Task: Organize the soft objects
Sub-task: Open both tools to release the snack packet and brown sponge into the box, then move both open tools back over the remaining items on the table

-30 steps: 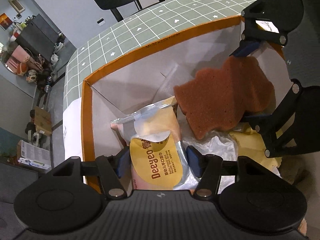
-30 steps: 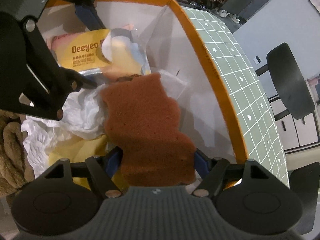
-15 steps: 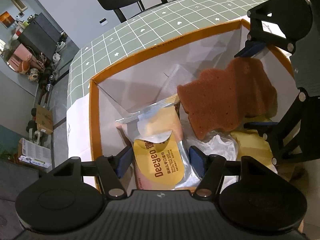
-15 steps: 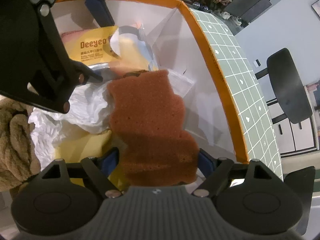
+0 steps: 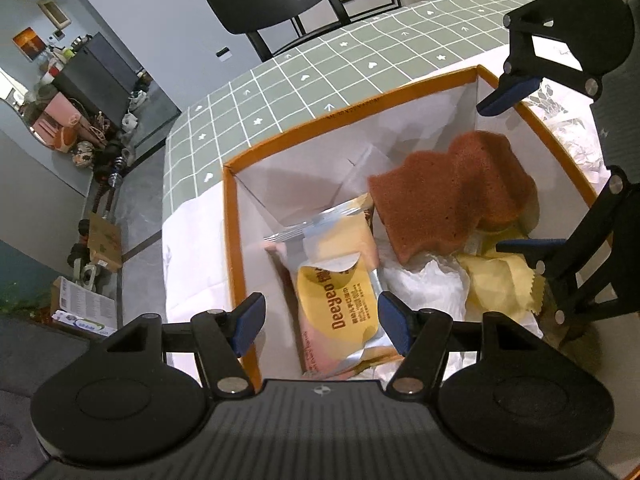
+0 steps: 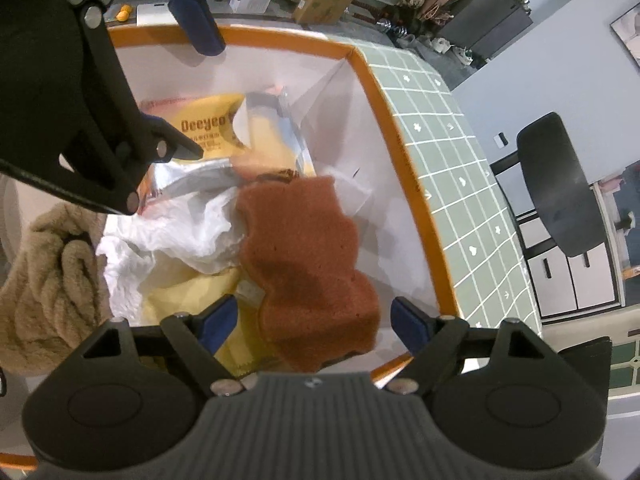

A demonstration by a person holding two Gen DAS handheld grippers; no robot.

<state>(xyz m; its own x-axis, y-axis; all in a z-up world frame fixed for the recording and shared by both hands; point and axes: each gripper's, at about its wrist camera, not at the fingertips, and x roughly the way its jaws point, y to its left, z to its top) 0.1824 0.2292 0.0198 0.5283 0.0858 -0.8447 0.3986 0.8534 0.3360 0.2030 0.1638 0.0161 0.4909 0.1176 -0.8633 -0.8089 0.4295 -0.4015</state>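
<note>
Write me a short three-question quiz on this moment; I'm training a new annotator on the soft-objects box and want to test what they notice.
1. True or false: the brown sponge lies inside the orange-rimmed box.
2. Which item sits between the left gripper fingers in the left wrist view?
A. the beige towel
B. the Deeyeo wipes pack
C. the yellow cloth
3. Fill in: both the left gripper and the right gripper have their fingers ____, pressing on nothing.

Key
1. True.
2. B; the pack lies in the box below them, not gripped.
3. open; both have just been opening.
</note>
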